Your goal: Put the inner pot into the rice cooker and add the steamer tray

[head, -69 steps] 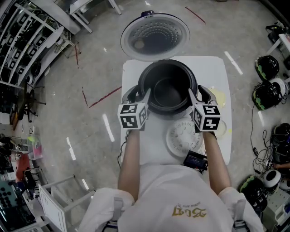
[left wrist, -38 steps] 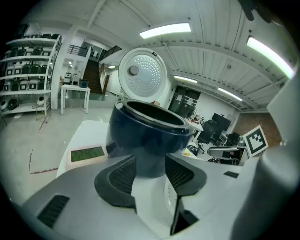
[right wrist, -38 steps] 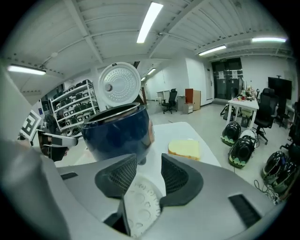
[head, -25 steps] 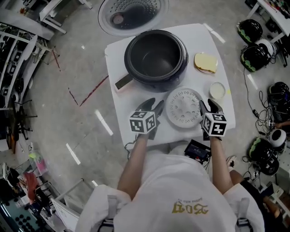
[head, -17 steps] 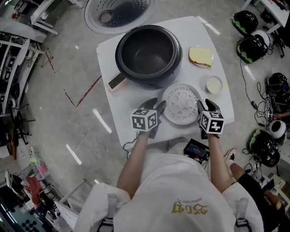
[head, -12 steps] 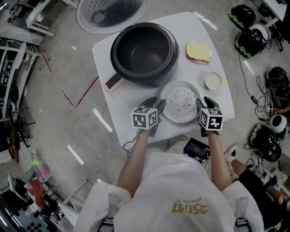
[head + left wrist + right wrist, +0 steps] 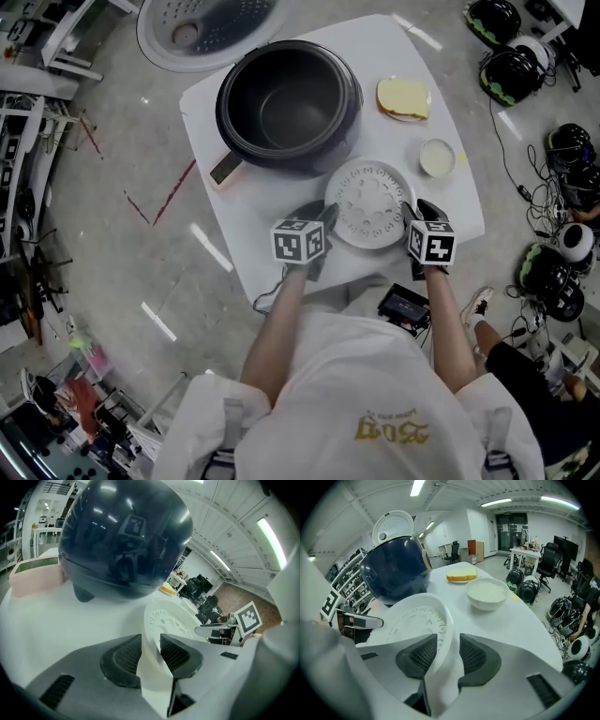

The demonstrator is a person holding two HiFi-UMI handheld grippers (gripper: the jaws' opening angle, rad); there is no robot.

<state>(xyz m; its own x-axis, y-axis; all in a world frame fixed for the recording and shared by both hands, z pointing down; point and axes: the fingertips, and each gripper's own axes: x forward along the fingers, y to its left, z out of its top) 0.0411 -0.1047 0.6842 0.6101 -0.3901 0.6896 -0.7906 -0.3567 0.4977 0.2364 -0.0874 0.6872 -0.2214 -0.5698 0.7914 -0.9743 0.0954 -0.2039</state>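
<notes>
White plastic rim stands between both pairs of jaws. The tray (image 7: 370, 202) lies flat on the table (image 7: 403, 52), round, so it has no long axis to line up with. The left gripper (image 7: 151, 640) sits at the tray's left edge and the right gripper (image 7: 449, 643) at its right edge. Both reach in from the tray's near side, and neither hand is nearer than the other.

The left jaws have just been closing, and both pads now look flush against the rim, pinching it. The right jaws straddle the rim a little wider. The inner pad lies on the rim, while the outer pad seems to leave a sliver of gap, so I judge that side not yet clamped.

Just beyond the tray stands the cooker (image 7: 349, 103), with the dark pot (image 7: 286, 108) already seated in it. The coming lift should therefore go up and straight away from the person, with the tray held level between the two grips.

A bowl (image 7: 437, 157) stands just off the tray's far right, with bread (image 7: 403, 97) further beyond it. The open lid (image 7: 202, 23) is furthest from the tray, past the cooker
</notes>
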